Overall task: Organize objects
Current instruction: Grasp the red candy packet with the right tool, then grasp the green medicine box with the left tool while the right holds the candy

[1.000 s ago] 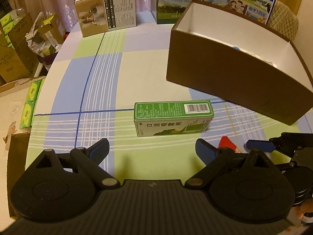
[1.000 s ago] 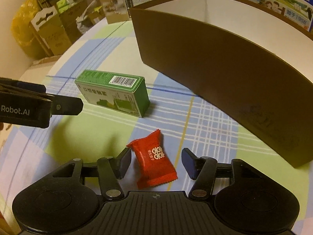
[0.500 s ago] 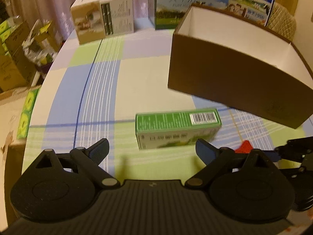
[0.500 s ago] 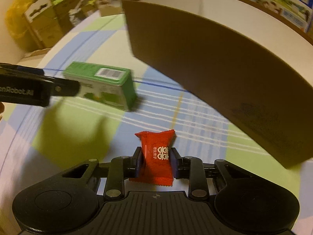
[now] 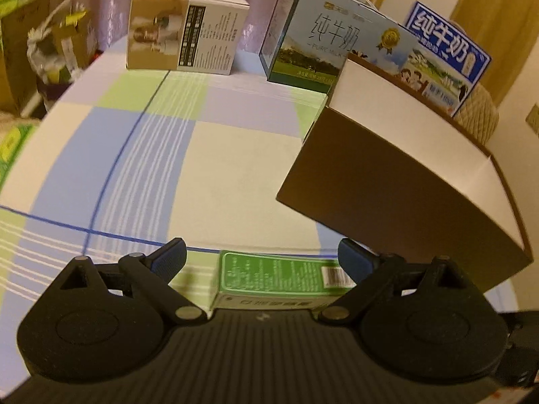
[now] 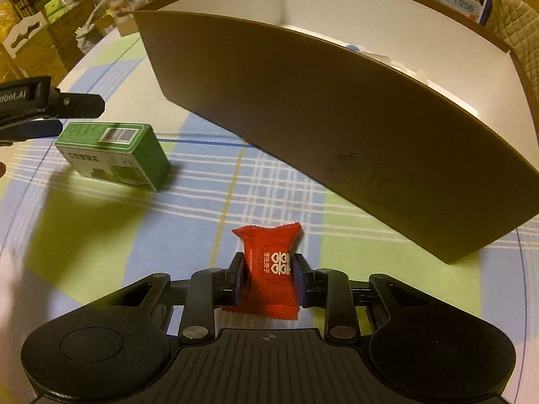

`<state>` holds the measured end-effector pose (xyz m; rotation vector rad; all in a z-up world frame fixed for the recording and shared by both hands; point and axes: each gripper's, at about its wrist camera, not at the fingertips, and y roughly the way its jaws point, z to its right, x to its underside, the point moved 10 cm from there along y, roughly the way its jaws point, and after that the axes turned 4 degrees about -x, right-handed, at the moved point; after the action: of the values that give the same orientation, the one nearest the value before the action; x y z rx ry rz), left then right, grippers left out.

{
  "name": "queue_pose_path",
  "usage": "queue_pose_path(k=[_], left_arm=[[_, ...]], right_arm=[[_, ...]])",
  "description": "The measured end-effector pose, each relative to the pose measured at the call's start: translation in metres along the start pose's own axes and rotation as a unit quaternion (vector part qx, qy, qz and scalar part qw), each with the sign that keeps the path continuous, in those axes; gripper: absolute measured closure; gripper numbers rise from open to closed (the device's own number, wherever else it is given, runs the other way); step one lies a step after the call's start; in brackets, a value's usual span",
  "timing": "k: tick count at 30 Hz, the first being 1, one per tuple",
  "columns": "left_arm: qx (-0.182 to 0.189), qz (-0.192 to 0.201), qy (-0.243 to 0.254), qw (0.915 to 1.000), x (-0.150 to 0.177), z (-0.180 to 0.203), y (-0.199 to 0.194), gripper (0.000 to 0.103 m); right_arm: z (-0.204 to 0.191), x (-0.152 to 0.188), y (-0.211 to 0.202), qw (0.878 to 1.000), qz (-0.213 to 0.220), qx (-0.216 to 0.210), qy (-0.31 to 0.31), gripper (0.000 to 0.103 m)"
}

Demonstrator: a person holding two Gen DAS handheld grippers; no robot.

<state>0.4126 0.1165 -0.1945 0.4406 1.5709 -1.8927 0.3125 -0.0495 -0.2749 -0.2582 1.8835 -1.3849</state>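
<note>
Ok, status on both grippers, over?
Right gripper shut on red candy. Left gripper open around green box. Brown box wall ahead.

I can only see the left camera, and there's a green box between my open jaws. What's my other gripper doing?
Observer: The right gripper is shut on a red candy.
Child: Is the candy in the brown box yet?
Observer: No. It is outside the brown box, in front of the near wall.
Child: Is anything in that box?
Observer: Yes, a few pale things show just over the wall. Too little of them shows to tell what they are.
</note>
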Motion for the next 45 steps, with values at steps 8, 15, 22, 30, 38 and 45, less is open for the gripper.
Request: queue_pose_path(k=[8, 15, 22, 30, 38, 45], left_arm=[[0.04, -0.049, -0.008, 0.998, 0.014, 0.015, 0.002, 0.009], [0.068, -0.085, 0.096, 0.9894, 0.047, 0.053, -0.021, 0.009], [-0.007, -0.032, 0.192, 0.9808, 0.037, 0.062, -0.017, 0.01], [-0.022, -0.044, 0.201, 0.9784, 0.039, 0.075, 0.005, 0.038], [-0.017, -0.068, 0.203, 0.9767, 0.048, 0.088, 0.005, 0.073], [-0.036, -0.109, 0.187, 0.9756, 0.061, 0.098, 0.0, 0.077]], right_arm=[[0.021, 0.003, -0.007, 1.0, -0.003, 0.019, 0.013, 0.077], [0.044, 0.007, -0.013, 0.999, -0.005, 0.032, 0.037, 0.077], [0.051, 0.009, -0.017, 0.999, -0.004, 0.032, 0.039, 0.077], [0.052, 0.008, -0.016, 0.999, -0.005, 0.031, 0.036, 0.077], [0.054, 0.01, -0.016, 0.999, -0.008, 0.024, 0.047, 0.077], [0.053, 0.01, -0.017, 0.999, -0.008, 0.025, 0.043, 0.077]])
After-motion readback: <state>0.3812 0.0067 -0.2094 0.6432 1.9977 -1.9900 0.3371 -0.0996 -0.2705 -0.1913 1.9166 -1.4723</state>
